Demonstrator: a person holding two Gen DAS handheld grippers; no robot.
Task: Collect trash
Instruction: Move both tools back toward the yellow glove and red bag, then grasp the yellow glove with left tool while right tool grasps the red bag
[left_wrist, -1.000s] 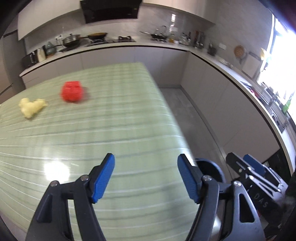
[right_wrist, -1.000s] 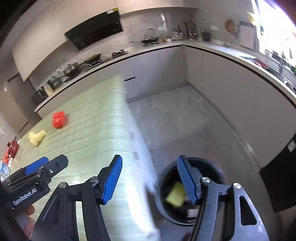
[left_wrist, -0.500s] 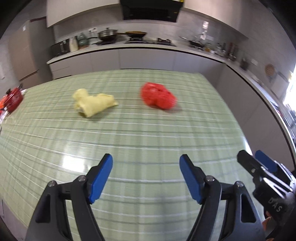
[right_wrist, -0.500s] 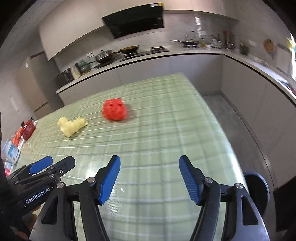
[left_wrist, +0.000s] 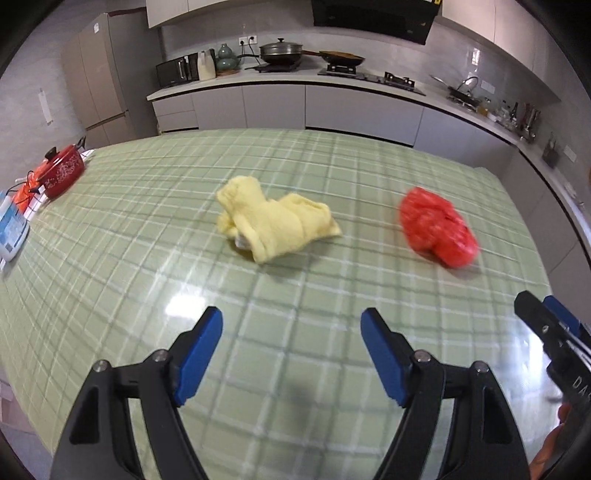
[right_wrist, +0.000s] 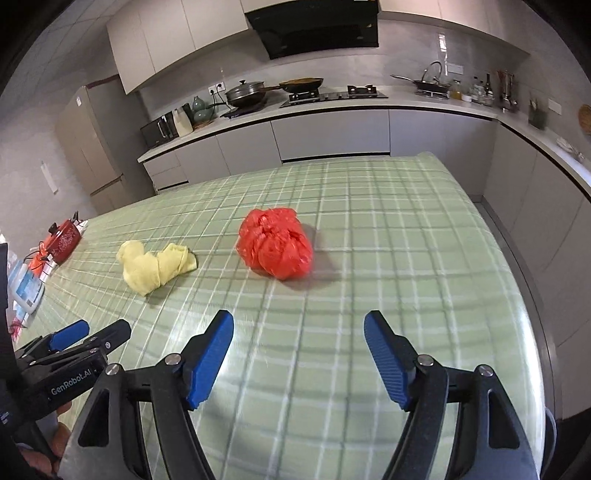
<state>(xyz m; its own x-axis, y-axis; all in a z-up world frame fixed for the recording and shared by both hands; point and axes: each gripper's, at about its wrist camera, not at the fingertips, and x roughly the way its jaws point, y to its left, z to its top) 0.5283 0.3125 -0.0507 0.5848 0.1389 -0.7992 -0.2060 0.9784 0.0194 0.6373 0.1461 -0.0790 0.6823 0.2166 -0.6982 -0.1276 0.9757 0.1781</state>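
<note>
My left gripper (left_wrist: 291, 332) stands apart, empty; my right gripper (right_wrist: 299, 336) is opening (nothing between), facing yellow wad (left_wrist: 275, 225) and red wad (right_wrist: 275, 247)

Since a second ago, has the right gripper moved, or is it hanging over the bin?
Yes. The right gripper, jaws opening and empty, has swung from above the floor bin to over the green checked table, now facing the red bag.

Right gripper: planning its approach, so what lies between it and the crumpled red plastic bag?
Only bare green checked tablecloth between the right gripper and red bag, per right wrist view.
</note>
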